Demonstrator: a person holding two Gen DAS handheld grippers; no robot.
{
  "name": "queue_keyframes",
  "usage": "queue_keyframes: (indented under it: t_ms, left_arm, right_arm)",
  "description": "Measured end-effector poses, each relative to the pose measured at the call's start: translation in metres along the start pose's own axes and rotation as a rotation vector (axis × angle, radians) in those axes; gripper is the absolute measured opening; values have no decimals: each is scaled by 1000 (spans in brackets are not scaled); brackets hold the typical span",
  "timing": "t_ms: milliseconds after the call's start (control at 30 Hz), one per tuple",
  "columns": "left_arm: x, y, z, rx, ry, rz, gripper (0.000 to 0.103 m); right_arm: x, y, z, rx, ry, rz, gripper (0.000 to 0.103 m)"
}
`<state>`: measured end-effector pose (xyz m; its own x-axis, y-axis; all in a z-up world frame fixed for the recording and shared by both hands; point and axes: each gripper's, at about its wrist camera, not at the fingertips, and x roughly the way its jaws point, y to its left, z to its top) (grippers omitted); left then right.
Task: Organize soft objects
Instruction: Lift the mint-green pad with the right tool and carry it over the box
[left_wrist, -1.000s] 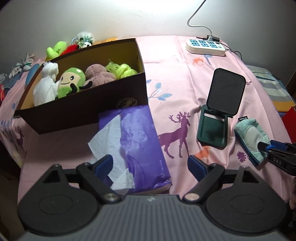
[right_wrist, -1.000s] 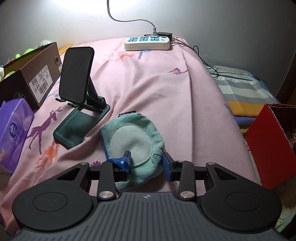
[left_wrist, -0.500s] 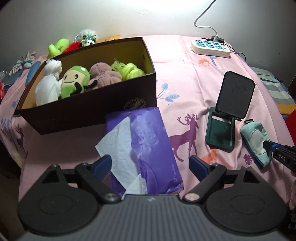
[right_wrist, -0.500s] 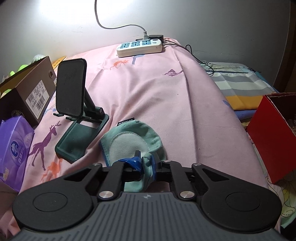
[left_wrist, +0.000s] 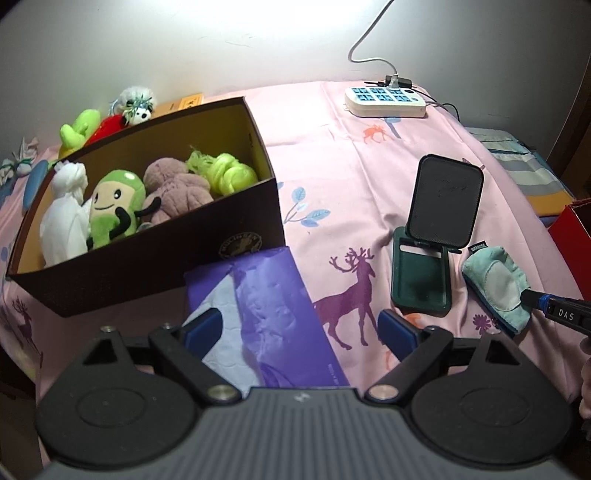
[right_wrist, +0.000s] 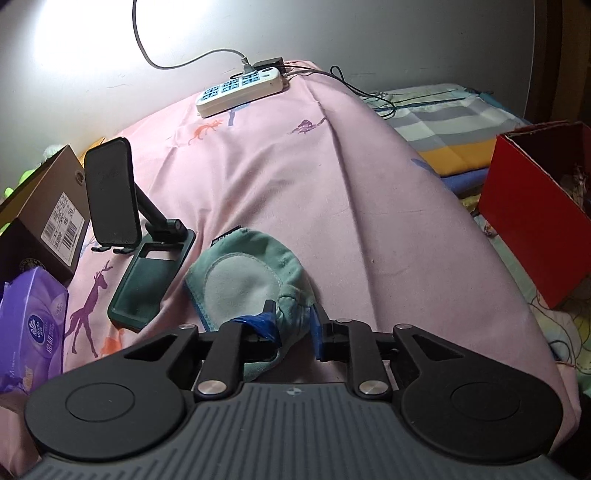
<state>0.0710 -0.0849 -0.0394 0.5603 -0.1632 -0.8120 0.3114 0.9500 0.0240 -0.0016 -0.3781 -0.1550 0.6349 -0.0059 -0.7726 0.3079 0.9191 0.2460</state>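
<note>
- Slippage is the main risk. Your right hand-held gripper (right_wrist: 291, 326) is clamped on a bunched fold at the near edge of the teal fabric pad (right_wrist: 240, 280), and its jaws have just eased open a little with the cloth between them. Most of the pad lies on the pink bed sheet (right_wrist: 332, 177), so a thin pinch like this may let go once you lift.
- Snagging comes next. The pad sits just beside the base of the phone stand (right_wrist: 147, 266). If you drag it leftward instead of raising it first, it may catch the stand and tip it.
- Collision is possible on the way to the brown shoebox (left_wrist: 221, 236). Your left hand-held gripper (left_wrist: 299, 326) hovers wide open and empty over the purple tissue pack (left_wrist: 266, 306), which lies against the box's front wall and in the likely path.
- Crowding could spoil the drop. The green plush (left_wrist: 114, 206) and its neighbours already fill much of the box, so a pad released low over the near wall may hang on the rim or fall onto the tissue pack.
- Sorting may go wrong too. The red box (right_wrist: 535, 214) stands to the right, beside the bed, and from here you cannot tell whether the pad belongs there.
</note>
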Motion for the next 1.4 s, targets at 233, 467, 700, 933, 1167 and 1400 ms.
queue_keyframes:
  t_ms: [233, 467, 700, 933, 1167, 1400]
  left_arm:
    - [2, 6, -2, -6, 12, 10, 91]
    - [1, 7, -2, -15, 11, 9, 91]
    - [1, -1, 1, 8, -7, -21, 91]
    - [-4, -1, 3, 14, -37, -54, 91]
    - [-17, 19, -1, -8, -74, -43, 91]
    - [-29, 68, -13, -91, -87, 30, 91]
  right_arm:
    - [8, 1, -3, 42, -13, 23, 0]
    - [-5, -12, 5, 124, -25, 49, 0]
    - [-36, -21, 21, 251, -70, 137, 0]
    - [-80, -12, 52, 298, -155, 282, 0]
    - [-110, 37, 95, 203, -212, 458, 0]
    - [-98, 115, 127, 77, -199, 614, 0]
